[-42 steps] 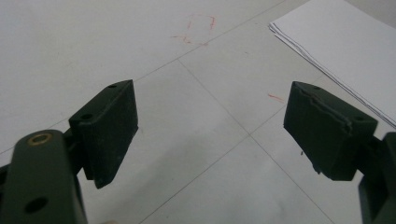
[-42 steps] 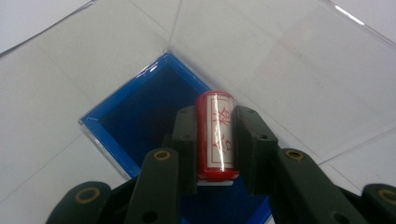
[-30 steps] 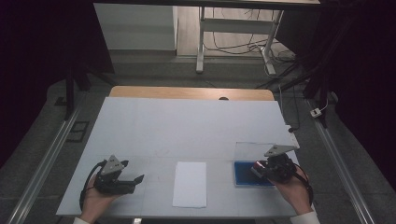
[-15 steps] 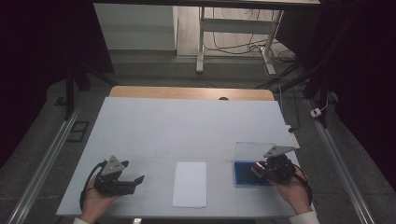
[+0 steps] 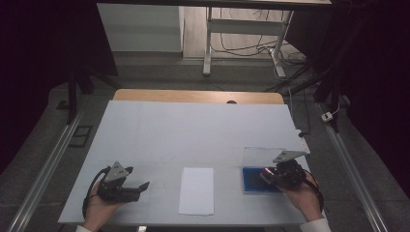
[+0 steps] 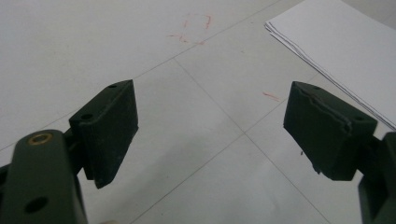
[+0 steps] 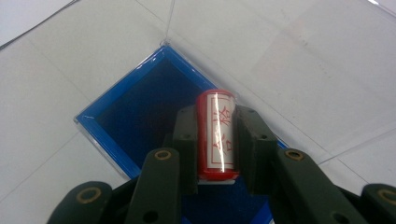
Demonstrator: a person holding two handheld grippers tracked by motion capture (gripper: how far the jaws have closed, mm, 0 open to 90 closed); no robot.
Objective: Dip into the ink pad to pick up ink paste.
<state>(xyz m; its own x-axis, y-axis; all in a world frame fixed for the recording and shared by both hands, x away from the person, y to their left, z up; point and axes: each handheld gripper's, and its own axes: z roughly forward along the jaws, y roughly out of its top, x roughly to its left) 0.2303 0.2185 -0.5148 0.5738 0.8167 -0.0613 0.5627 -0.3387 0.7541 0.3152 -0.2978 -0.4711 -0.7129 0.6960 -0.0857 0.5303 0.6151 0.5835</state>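
Nothing has moved since the earlier frame; both hands stay in place. A white table (image 5: 193,130) carries a sheet of paper (image 5: 196,190) near its front edge and a blue tray (image 5: 254,180) to the right. The left gripper (image 5: 138,187) rests with jaws wide apart, empty. The right gripper (image 5: 269,177) clamps a small red stamp (image 7: 216,135) above the tray.

The white table (image 5: 193,130) bears a paper sheet (image 5: 196,190) and, seemingly open-lidded, a blue box (image 5: 256,180).
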